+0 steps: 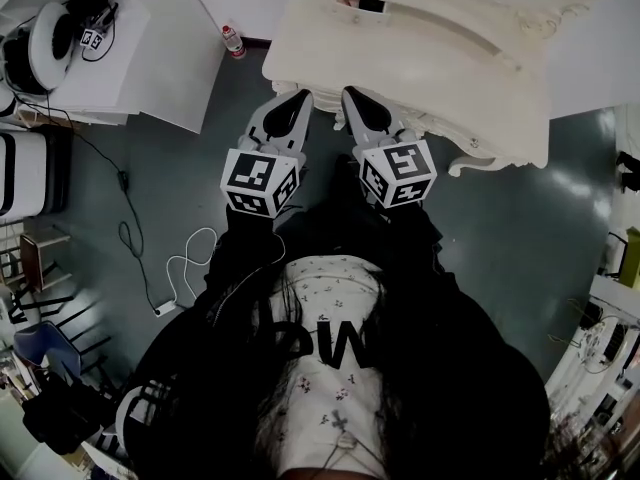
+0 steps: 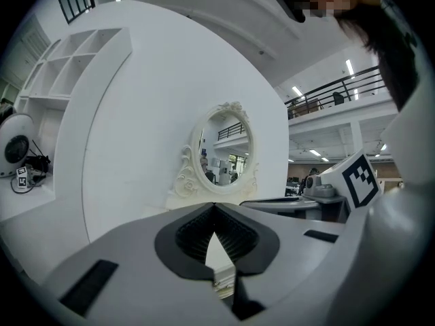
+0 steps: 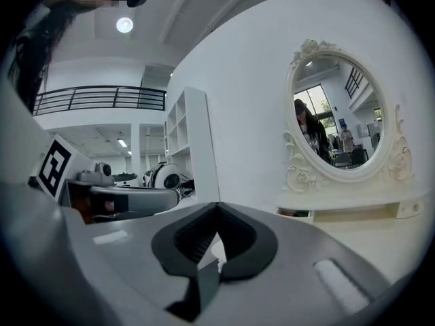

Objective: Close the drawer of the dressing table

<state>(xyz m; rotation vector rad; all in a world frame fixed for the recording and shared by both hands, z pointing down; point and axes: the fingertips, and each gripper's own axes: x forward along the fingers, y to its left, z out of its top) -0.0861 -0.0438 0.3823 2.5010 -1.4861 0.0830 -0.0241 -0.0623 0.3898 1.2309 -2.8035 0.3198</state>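
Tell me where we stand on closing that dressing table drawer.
Nothing looks done yet: the small drawer under the mirror looks pulled out, its inside showing. In hand: the left tool and right tool, both shut and empty, hover near the front edge of the dressing table, short of the drawer. Left: reach across and push it flush.
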